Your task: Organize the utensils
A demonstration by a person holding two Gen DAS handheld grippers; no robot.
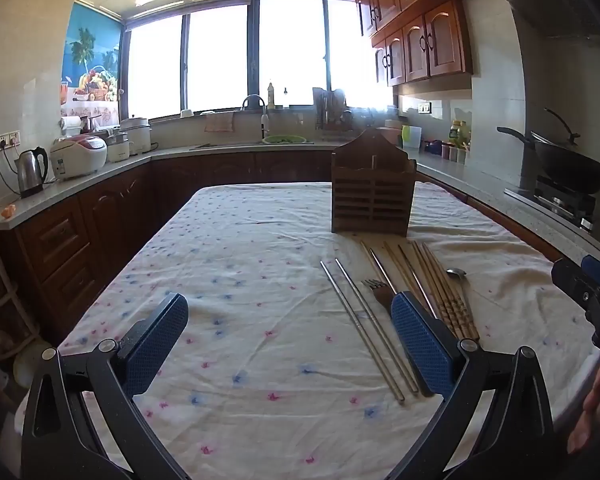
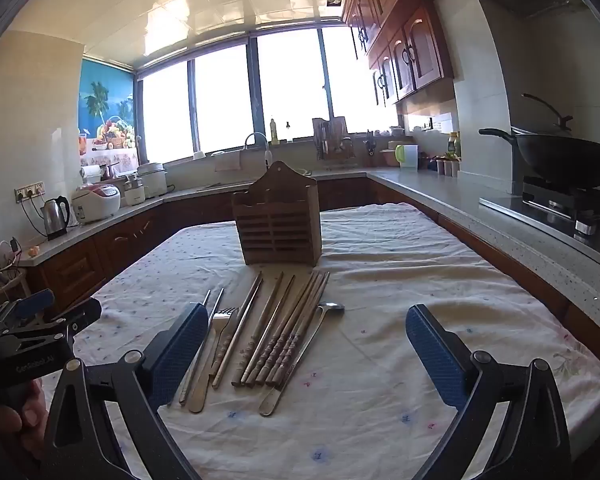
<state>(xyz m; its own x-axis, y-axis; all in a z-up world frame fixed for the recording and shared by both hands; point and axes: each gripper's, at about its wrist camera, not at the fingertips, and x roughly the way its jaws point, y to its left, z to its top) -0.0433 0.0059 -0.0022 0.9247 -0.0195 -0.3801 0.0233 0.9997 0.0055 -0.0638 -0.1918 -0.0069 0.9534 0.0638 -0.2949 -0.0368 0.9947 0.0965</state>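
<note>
A slatted wooden utensil holder (image 1: 374, 196) (image 2: 278, 220) stands upright on the cloth-covered table (image 1: 236, 264) (image 2: 400, 280). In front of it lie rows of utensils: two metal chopsticks (image 1: 368, 328) (image 2: 204, 344), a fork (image 1: 380, 292) (image 2: 224, 316), several patterned wooden chopsticks (image 1: 448, 296) (image 2: 284, 340) and a spoon (image 1: 456, 274) (image 2: 332, 307). My left gripper (image 1: 288, 340) hovers open to the left of the utensils and holds nothing. My right gripper (image 2: 306, 352) hangs open above the near ends of the wooden chopsticks and the spoon, gripping nothing. Each gripper shows at the edge of the other's view (image 1: 592, 288) (image 2: 32, 320).
Kitchen counters run round the table. A wok (image 2: 560, 160) sits on the stove at the right. A kettle (image 1: 32, 172) and a rice cooker (image 1: 78, 156) stand on the left counter, and a sink tap (image 1: 256, 104) is under the window. A hand (image 2: 4, 412) holds the left gripper.
</note>
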